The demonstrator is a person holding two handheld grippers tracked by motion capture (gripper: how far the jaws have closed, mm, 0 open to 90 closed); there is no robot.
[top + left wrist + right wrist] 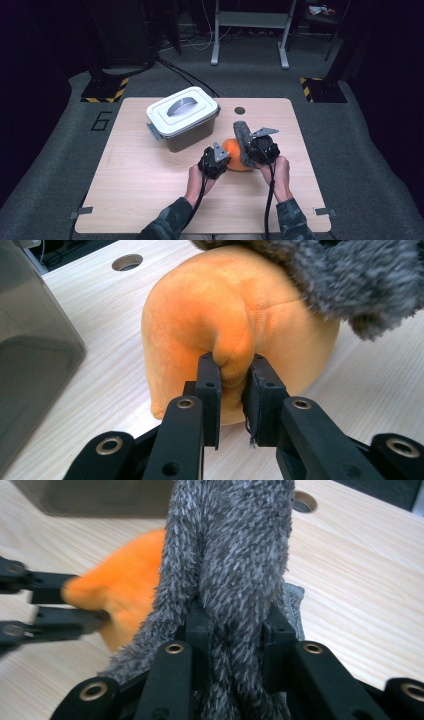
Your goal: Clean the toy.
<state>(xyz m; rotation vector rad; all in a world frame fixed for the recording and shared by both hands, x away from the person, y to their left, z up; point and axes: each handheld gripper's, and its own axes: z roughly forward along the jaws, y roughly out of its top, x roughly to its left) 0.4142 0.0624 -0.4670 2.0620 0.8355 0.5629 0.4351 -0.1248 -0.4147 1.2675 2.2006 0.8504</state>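
The left gripper (pixel 232 372) has its jaws nearly closed, pinching a fold of the orange plush (pixel 220 320) — the bulk of it sits on the worktop (pixel 100 385) just beyond the jaws. The right gripper (pixel 235 625) clamps a grey fuzzy cloth (pixel 235 545), which rises up past its jaws and drapes against the plush. A lidded grey box (pixel 182 117) stands beyond the left jaws, apart.
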